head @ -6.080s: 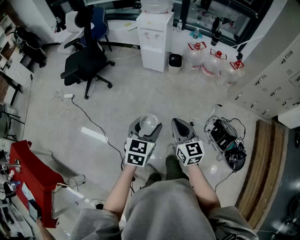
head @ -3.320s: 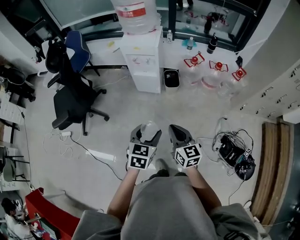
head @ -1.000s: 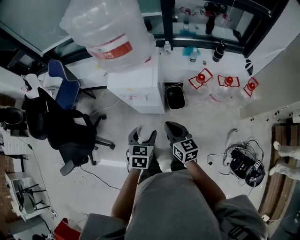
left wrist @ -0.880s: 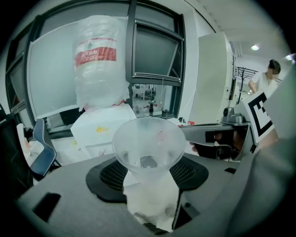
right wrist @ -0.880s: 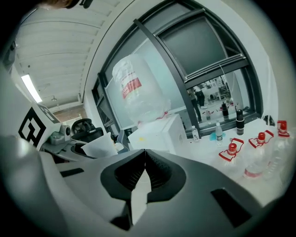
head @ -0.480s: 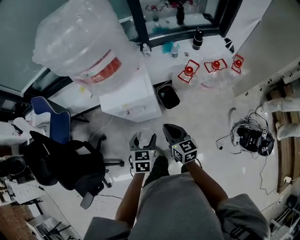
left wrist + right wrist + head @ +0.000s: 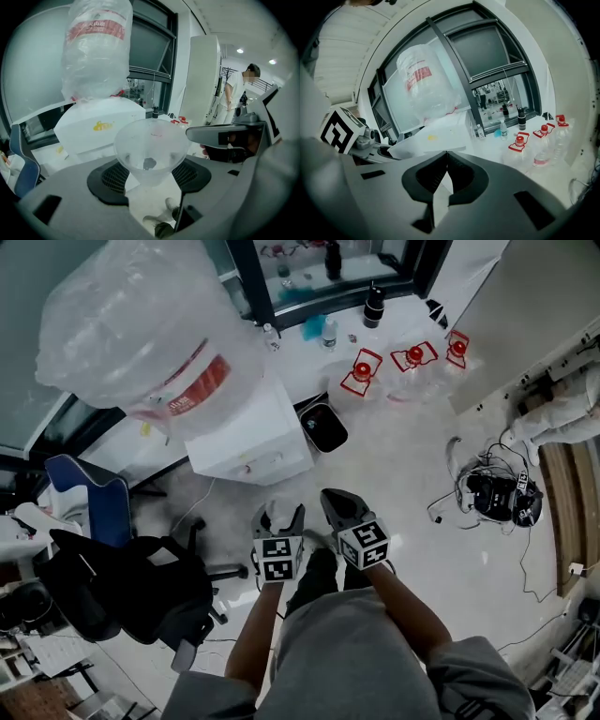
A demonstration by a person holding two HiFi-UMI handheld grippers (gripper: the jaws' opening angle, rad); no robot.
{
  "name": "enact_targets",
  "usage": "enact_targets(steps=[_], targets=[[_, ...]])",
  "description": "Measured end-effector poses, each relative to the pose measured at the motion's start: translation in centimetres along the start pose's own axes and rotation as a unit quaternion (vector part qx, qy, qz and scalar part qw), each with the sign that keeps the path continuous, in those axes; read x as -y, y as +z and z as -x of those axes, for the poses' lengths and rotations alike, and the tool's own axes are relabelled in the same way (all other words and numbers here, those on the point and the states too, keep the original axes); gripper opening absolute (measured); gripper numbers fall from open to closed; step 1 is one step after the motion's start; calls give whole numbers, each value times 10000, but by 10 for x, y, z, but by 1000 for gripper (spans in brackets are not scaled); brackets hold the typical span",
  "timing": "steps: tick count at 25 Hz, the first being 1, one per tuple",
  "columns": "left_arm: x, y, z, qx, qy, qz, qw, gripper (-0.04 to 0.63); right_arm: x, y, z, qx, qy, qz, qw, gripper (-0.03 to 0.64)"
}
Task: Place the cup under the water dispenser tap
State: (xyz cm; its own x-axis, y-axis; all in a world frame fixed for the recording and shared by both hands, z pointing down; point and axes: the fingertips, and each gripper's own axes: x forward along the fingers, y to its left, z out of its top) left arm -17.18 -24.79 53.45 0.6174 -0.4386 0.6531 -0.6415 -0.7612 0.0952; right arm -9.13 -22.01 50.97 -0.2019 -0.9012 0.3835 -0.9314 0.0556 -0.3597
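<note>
A clear plastic cup [image 7: 151,152] sits upright between the jaws of my left gripper [image 7: 150,176], which is shut on it; in the head view the cup [image 7: 278,516] shows between the jaws of the left gripper [image 7: 277,519]. The white water dispenser [image 7: 248,432] with its big clear bottle [image 7: 141,329] stands just ahead and slightly left; the left gripper view shows its white top [image 7: 101,126] right behind the cup. Its taps are not visible. My right gripper [image 7: 334,505] hangs beside the left, jaws shut with nothing in them [image 7: 445,161].
A black bin [image 7: 324,430] stands right of the dispenser, with water jugs with red caps [image 7: 360,373] beyond. A black office chair [image 7: 131,587] is at my left. A cable pile [image 7: 497,495] lies at right. A person [image 7: 233,96] stands off to the right.
The dispenser has come closer and now fills the view ahead of the grippers. Both grippers have dropped a little and tilted, the cup still in the left one.
</note>
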Motion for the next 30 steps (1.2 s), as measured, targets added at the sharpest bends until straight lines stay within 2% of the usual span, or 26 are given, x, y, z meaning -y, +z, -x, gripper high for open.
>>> enact_targets(steps=[12, 24, 30], targets=[[-12, -8, -36, -103, 220, 73, 9997, 282, 33, -13, -19, -147, -15, -105, 9998, 12], [-47, -68, -130, -119, 569, 49, 9983, 282, 87, -76, -66, -232, -127, -216, 9994, 12], [-59, -104, -172, -211, 678, -32, 9975, 282, 105, -108, -80, -249, -231, -434, 9985, 12]])
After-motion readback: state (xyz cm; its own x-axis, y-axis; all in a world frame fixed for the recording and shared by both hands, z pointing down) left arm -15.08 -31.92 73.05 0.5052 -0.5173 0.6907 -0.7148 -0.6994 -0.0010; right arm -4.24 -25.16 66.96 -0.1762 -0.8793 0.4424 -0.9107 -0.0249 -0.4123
